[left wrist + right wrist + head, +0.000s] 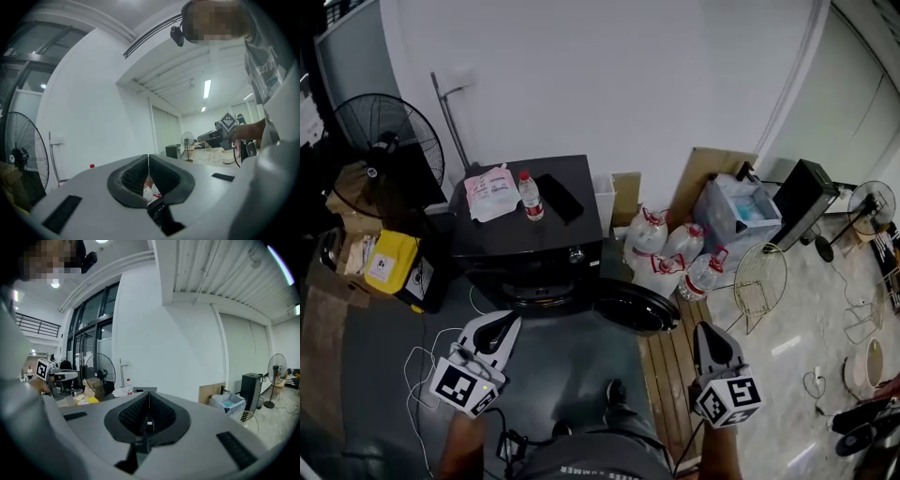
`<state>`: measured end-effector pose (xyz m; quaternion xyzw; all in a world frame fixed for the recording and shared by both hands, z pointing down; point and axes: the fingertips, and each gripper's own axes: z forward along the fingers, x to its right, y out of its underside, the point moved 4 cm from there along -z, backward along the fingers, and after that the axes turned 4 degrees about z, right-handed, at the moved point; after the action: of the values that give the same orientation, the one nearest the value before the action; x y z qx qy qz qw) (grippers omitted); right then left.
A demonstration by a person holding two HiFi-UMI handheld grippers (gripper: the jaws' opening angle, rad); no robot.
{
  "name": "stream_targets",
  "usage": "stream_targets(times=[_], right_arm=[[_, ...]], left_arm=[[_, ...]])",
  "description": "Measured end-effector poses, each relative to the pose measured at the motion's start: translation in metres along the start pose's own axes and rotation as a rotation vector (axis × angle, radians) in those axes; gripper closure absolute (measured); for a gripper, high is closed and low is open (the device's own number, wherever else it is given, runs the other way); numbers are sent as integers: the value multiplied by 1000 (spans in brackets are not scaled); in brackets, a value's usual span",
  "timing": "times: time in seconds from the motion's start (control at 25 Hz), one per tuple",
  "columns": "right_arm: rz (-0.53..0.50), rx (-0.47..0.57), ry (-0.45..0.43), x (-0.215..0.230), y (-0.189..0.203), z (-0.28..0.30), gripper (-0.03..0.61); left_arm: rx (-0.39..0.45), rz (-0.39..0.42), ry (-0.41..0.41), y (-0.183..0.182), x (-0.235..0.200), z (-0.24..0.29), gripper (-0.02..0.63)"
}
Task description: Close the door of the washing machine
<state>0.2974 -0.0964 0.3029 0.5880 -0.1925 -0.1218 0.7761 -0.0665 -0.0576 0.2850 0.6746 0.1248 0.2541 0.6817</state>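
Observation:
In the head view the black front-loading washing machine (pixel 525 246) stands against the white wall. Its round door (pixel 636 307) hangs open to the right, low by the floor. My left gripper (pixel 508 321) is in front of the machine's left half, short of it, with its jaws shut and nothing between them (pixel 148 157). Right of the open door and nearer to me, my right gripper (pixel 706 328) is also shut and empty (pixel 149 393). Neither gripper touches the door.
A bottle (pixel 530 195), a pink pouch (pixel 491 192) and a black flat object (pixel 560 198) lie on the machine's top. A standing fan (pixel 389 141) and a yellow bag (pixel 389 262) are at the left. Water jugs (pixel 670 253), a bin (pixel 736 211) and a wire guard (pixel 759 277) are at the right. Cables (pixel 427 366) trail on the floor.

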Motion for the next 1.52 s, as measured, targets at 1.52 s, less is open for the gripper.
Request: stream_targets(times=[1.52], right_arm=[[-49,-432,-319,116,158,255,536]], left_arm=[[-255,-114,-116,131,-5,141,594]])
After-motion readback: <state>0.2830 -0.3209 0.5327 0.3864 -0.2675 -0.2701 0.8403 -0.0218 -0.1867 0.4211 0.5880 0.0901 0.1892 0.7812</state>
